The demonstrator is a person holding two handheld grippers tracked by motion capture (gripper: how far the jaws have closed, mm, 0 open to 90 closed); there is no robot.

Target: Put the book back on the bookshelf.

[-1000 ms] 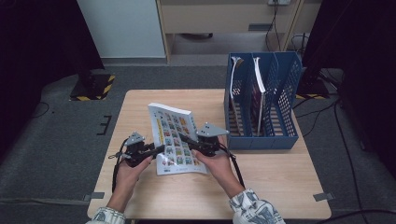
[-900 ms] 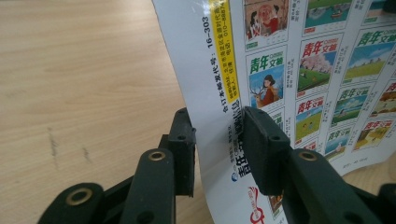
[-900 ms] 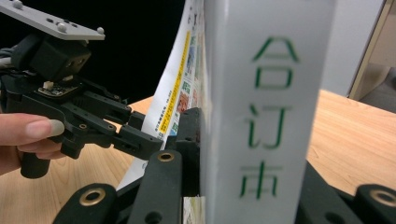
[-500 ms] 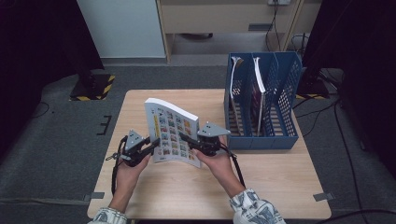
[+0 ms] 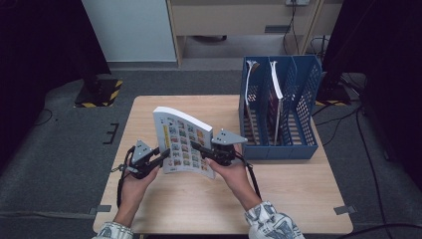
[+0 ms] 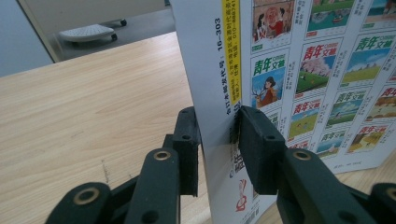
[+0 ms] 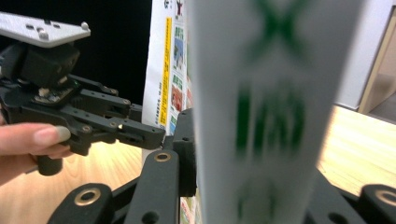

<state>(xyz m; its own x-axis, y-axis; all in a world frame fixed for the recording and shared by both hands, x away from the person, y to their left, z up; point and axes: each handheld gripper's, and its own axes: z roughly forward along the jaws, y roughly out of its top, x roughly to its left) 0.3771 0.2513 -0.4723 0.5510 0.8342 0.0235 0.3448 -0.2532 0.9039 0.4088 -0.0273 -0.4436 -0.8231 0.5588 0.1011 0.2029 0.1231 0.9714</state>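
The book (image 5: 183,144) stood upright on the bench (image 5: 278,184), raised from lying flat a second earlier, pinched between left tongs (image 5: 161,158) and right tongs (image 5: 197,147), the left having just closed tighter.

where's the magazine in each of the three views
High view: the magazine stands tilted at table centre, between both tongs, left of the blue file rack.
Left gripper view: its cover fills the upper right, its left edge clamped in the left tongs.
Right gripper view: its blurred edge rises up the centre, in the right tongs.
Shared landmark: the yellow strip beside the cover's left edge.
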